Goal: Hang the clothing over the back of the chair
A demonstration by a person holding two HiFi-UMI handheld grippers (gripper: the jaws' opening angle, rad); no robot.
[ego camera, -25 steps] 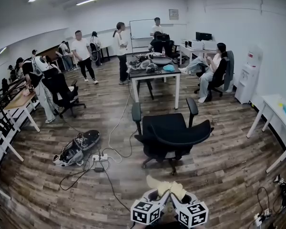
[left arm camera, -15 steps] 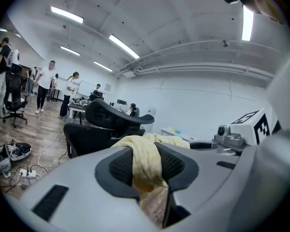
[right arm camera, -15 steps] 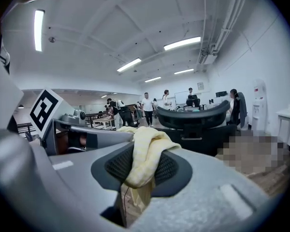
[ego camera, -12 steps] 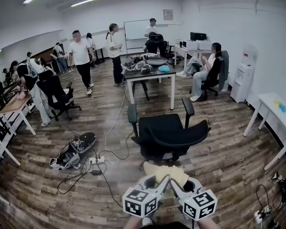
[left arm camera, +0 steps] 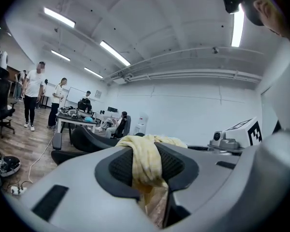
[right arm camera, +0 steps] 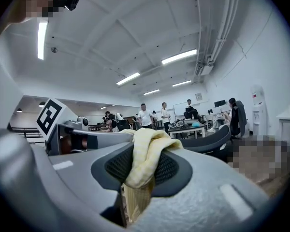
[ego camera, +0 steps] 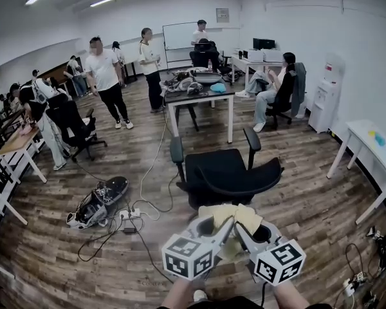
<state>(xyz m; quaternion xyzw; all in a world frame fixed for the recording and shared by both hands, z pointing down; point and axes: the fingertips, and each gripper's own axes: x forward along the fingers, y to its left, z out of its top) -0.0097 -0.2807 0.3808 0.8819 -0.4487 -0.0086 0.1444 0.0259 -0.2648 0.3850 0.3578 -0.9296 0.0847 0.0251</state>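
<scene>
Counting first: we see two grippers, one piece of clothing, and one black chair (ego camera: 224,171) in front of us.

The clothing (ego camera: 228,215) is pale yellow and bunched between the two tools. It is off the floor, on the near side of the chair and low against it in the head view. We can't tell if it touches the chair. The chair's curved back is the part nearest us; its two armrests point away.

Around it we count:
- one dark-topped table (ego camera: 199,96) behind the chair, cluttered on top
- one white power strip (ego camera: 130,214) on the wood floor left of the chair, with cables (ego camera: 156,166) running from it toward the table
- one dark bundle of gear (ego camera: 103,198) beside the strip
- one water dispenser (ego camera: 323,103) at the right wall
- one white desk (ego camera: 368,144) at the right edge
- one whiteboard (ego camera: 180,36) at the far wall

People: at least three stand in the far part of the room, one sits right of the table, and more are at the left wall.

Left gripper (left arm camera: 145,167): jaws are narrow and pinched on a fold of the clothing, which drapes over the pads and hangs below. Right gripper (right arm camera: 141,168): same, narrow gap, pads clamped on another fold. The two grippers sit side by side, close together, marker cubes toward us.
</scene>
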